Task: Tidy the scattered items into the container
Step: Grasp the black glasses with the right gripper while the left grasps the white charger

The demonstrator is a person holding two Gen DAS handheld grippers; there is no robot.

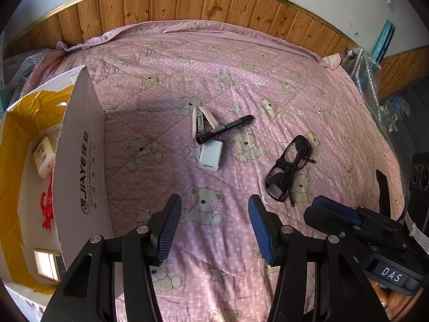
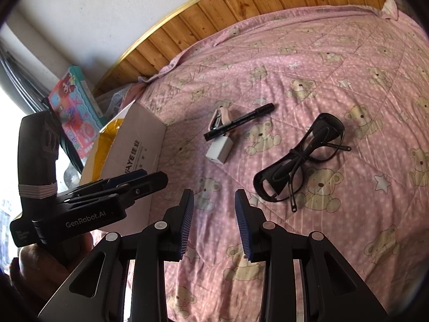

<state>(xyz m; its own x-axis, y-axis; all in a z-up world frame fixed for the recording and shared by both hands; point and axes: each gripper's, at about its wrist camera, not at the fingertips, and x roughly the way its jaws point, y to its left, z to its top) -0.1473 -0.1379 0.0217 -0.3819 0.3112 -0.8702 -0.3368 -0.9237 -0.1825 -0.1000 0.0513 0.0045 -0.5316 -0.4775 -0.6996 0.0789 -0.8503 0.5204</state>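
- your left tongs [image 1: 214, 225] hover above the pink bear-print bed quilt [image 1: 241, 61], released, blue pads wide apart with nothing between them.
- your right tongs [image 2: 214, 224] are released too, empty, held over the quilt near its front edge.
- the cardboard box [image 1: 80, 161] stands at 9 o'clock in the left wrist view, lined with a yellow bag [image 1: 16, 134]; a small pale packet [image 1: 43, 158] and a red item [image 1: 47, 206] already lie inside.
- at 12 o'clock from the left tongs, a black marker [image 1: 225, 129] lies across a pink-and-white clip-like item [image 1: 198, 123], its near end resting on a white charger cube [image 1: 211, 157]; the three touch in one cluster.
- black glasses [image 1: 289, 171] lie folded at 2 o'clock, well apart from that cluster, on the quilt.
- in the right wrist view the glasses [image 2: 300, 161] sit at 1 o'clock, nearer to the right tongs than the marker [image 2: 238, 122] and charger [image 2: 219, 149] are.
- a wooden panelled wall [image 1: 187, 2] runs behind the bed.
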